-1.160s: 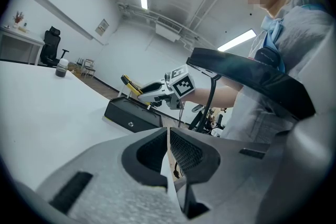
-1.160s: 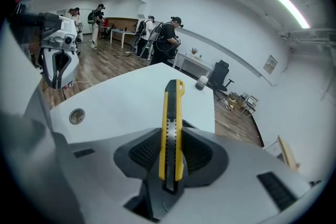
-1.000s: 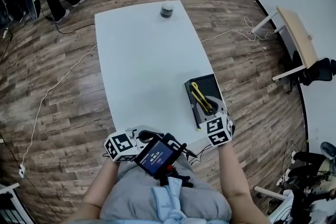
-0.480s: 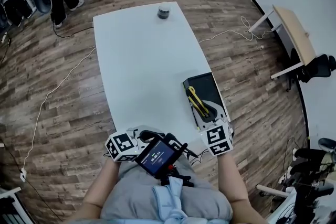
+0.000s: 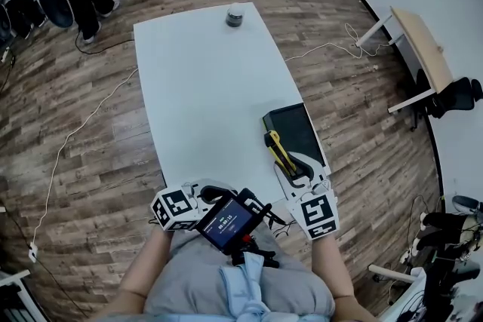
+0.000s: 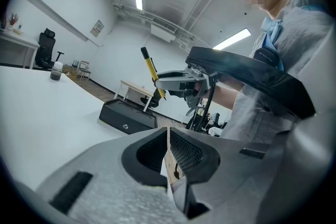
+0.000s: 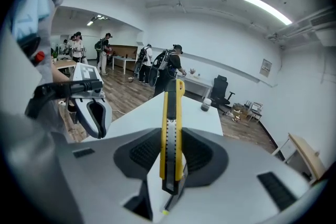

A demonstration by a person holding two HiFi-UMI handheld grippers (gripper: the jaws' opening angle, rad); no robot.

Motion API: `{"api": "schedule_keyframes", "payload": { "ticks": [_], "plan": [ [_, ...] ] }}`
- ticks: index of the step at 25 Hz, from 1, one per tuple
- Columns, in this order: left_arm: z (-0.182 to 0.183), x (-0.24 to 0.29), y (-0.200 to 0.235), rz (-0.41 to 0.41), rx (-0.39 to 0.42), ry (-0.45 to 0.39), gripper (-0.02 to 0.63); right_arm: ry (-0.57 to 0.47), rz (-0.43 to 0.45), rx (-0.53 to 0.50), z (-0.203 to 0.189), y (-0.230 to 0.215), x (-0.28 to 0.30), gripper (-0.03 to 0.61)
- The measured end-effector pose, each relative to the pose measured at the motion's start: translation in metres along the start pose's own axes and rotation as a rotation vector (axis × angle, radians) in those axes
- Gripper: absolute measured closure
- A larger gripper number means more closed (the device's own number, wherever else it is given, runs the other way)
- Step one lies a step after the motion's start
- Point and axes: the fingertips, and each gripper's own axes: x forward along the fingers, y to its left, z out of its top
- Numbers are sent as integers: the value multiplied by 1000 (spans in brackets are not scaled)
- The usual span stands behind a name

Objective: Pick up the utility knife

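Right gripper (image 5: 293, 167) has drawn back toward the person and risen, its jaws clamped on the yellow utility knife (image 7: 171, 134), which now hangs in the air above the black tray (image 5: 296, 124) near the table (image 5: 204, 87) edge. Left gripper (image 6: 168, 136) sits by the body, jaws pressed together on nothing. Pick-up looks nearly done; the next move just needs a steady grip while lifting clear of the tray.

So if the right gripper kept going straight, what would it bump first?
Probably the white table, with the utility knife in the right gripper touching first; the jar sits farther off.
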Motion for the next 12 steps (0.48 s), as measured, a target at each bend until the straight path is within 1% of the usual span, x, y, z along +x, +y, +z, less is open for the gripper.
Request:
{"api": "schedule_keyframes", "payload": {
  "ticks": [7,12],
  "plan": [
    [-5,-3,2,-8,-14,-13,594,-52,28,51,7,10,-8,448],
    [-4,-5,3,2,-10,-9,594,-101,48,94,11,9,-20,448]
  ]
}}
